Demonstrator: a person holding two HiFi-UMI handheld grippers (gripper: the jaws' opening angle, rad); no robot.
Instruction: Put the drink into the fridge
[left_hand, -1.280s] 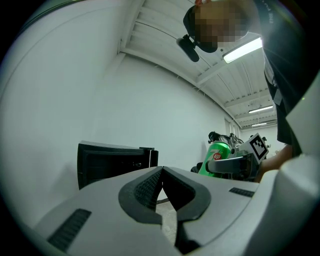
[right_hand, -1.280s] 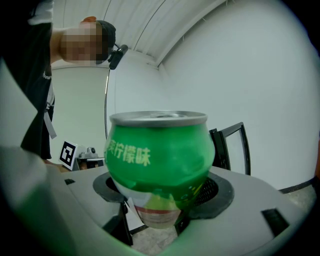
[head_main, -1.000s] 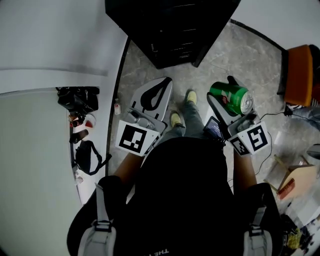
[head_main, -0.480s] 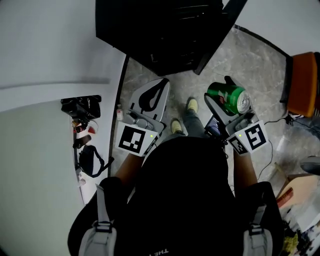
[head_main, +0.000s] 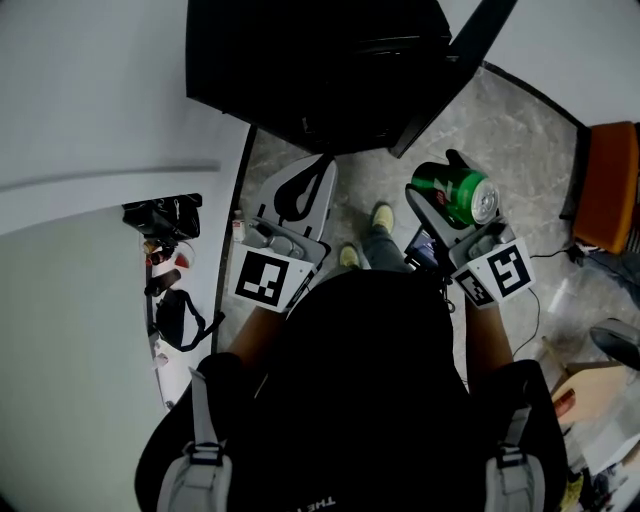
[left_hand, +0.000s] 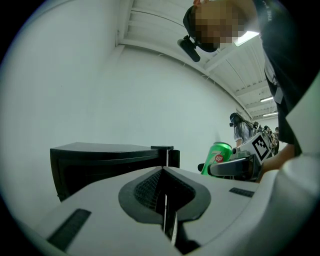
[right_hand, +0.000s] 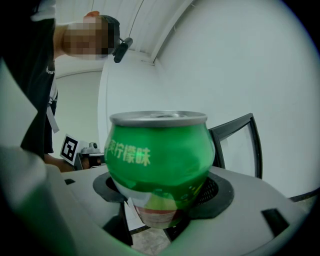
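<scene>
Left claw (head_main: 314, 178) pinched shut, empty, hovering near the front of the black fridge (head_main: 320, 60). Further right, right claw (head_main: 437, 182) clamped on the green drink can (head_main: 455, 196), above the marble floor (head_main: 510, 130), near the open fridge door (head_main: 455, 62).

Grey floor (head_main: 510, 140) w/ blk fridge (head_main: 320, 70).

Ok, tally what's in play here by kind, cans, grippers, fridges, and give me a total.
Cans: 1, the green can.
Grippers: 2, the left gripper, shut and empty, and the right gripper, shut on the can.
Fridges: 1, the black fridge.
Total: 4.
</scene>
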